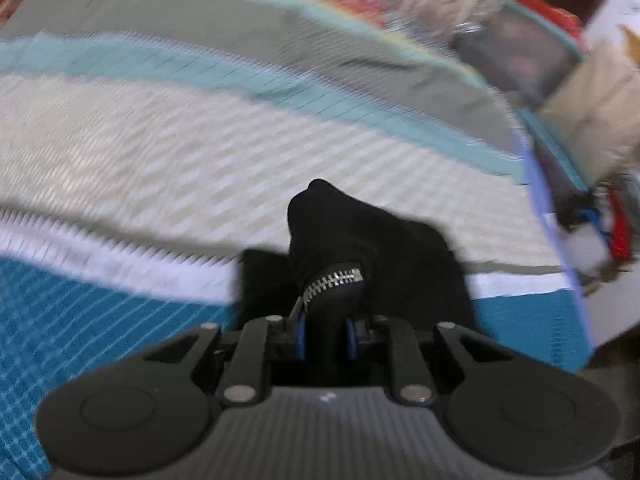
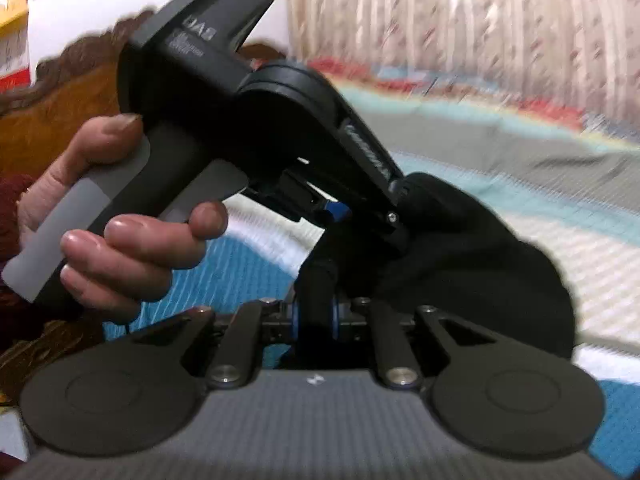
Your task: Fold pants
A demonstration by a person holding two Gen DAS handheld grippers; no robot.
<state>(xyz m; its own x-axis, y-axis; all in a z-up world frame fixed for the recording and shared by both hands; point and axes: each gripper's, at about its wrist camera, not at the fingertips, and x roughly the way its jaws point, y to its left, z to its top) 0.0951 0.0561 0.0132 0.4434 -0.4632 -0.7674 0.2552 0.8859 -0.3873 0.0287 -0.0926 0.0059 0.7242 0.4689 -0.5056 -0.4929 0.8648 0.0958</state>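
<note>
The black pants (image 1: pixel 360 240) hang bunched in front of my left gripper (image 1: pixel 326 338), which is shut on the cloth beside a silver zipper (image 1: pixel 332 280). In the right wrist view the pants (image 2: pixel 472 264) are a dark bunched mass above the striped bedspread (image 2: pixel 520 184). My right gripper (image 2: pixel 316 320) is shut on a fold of them. The left gripper, held in a hand (image 2: pixel 120 240), shows there from the side at upper left, its tip (image 2: pixel 340 212) buried in the same cloth close to my right one. Both views are motion-blurred.
The bed is covered by a bedspread (image 1: pixel 160 140) striped in grey, pale blue, cream, white and teal. Its right edge (image 1: pixel 560 240) drops to clutter on the floor. A wooden headboard (image 2: pixel 60 100) and a pale curtain (image 2: pixel 480 8) stand behind.
</note>
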